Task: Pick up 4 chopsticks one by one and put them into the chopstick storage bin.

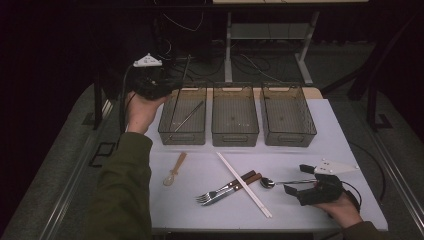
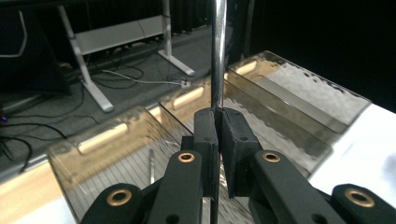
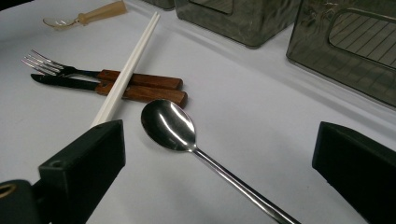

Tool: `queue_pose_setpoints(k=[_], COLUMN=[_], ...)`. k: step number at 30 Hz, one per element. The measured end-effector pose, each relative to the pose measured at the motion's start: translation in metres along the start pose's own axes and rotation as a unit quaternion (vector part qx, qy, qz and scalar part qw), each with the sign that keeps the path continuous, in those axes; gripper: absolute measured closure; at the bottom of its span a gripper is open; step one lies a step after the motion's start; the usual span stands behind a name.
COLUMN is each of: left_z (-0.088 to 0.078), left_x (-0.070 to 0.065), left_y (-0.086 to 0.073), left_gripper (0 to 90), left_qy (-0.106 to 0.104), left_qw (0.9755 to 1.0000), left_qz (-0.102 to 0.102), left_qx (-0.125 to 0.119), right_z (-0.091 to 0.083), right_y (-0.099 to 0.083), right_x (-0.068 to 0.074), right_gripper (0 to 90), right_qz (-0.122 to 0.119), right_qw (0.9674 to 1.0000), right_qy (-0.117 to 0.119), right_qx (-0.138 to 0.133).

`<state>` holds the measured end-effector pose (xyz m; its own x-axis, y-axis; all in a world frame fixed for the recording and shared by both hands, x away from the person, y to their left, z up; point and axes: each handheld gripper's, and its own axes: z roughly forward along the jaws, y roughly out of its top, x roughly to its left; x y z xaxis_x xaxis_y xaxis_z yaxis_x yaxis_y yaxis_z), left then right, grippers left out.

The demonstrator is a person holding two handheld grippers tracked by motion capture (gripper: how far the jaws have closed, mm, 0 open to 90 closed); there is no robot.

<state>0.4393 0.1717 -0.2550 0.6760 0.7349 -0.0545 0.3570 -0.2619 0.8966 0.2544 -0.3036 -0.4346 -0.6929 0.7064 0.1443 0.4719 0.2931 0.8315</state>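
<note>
Holding its left gripper raised over the left bin, jaws clamped on a metal chopstick standing upright, long axis vertical through the pads, while the right gripper rests wide open around the spoon handle.

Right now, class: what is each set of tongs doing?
Left tongs: shut on a metal chopstick.
Right tongs: open, metal spoon lying between them, not gripped.
</note>
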Motion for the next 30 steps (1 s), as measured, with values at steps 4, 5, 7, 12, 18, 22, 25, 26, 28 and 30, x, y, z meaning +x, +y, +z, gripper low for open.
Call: queue_pose_setpoints(k=[4, 5, 7, 12, 18, 22, 25, 26, 28, 30], left_z=[0.014, 0.018, 0.027, 0.046, 0.07, 0.078, 0.081, 0.082, 0.084, 0.086], left_x=[0.014, 0.017, 0.022, 0.03, 0.034, 0.037, 0.038, 0.038, 0.038, 0.038], left_y=[0.004, 0.004, 0.001, -0.01, -0.035, -0.049, -0.056, -0.058, -0.061, -0.063], left_gripper=[84.9, 84.8, 84.8, 84.8, 84.8, 84.8, 84.8, 84.8, 84.8, 84.8], left_qy=[0.018, 0.021, 0.026, 0.03, 0.032, 0.033, 0.035, 0.035, 0.033, 0.035], left_qw=[0.9998, 0.9997, 0.9996, 0.999, 0.996, 0.9936, 0.9913, 0.9907, 0.9899, 0.9887], left_qz=[0.011, 0.011, 0.01, 0.004, -0.002, -0.009, -0.008, -0.007, -0.005, 0.001], left_qx=[-0.003, -0.002, 0.008, 0.033, 0.083, 0.108, 0.127, 0.131, 0.138, 0.146], right_z=[0.0, 0.0, 0.0, -0.001, -0.001, -0.002, -0.001, -0.001, -0.001, -0.001], right_y=[0.0, 0.0, -0.001, -0.001, -0.001, -0.001, -0.001, -0.001, -0.001, -0.001], right_x=[0.0, 0.0, 0.0, 0.0, -0.001, 0.0, -0.001, -0.001, -0.001, -0.001], right_gripper=[2.7, 2.8, 2.8, 2.7, 2.8, 2.8, 2.8, 2.8, 2.8, 2.8], right_qz=[0.001, 0.001, 0.001, 0.001, 0.001, 0.001, 0.001, 0.001, 0.0, 0.001], right_qw=[1.0, 1.0, 1.0, 1.0, 1.0, 1.0, 1.0, 1.0, 1.0, 1.0], right_qy=[0.001, 0.001, 0.0, 0.002, 0.001, 0.002, 0.001, 0.001, 0.002, 0.003], right_qx=[-0.002, -0.002, -0.001, -0.002, -0.003, -0.003, -0.003, -0.003, -0.003, -0.002])
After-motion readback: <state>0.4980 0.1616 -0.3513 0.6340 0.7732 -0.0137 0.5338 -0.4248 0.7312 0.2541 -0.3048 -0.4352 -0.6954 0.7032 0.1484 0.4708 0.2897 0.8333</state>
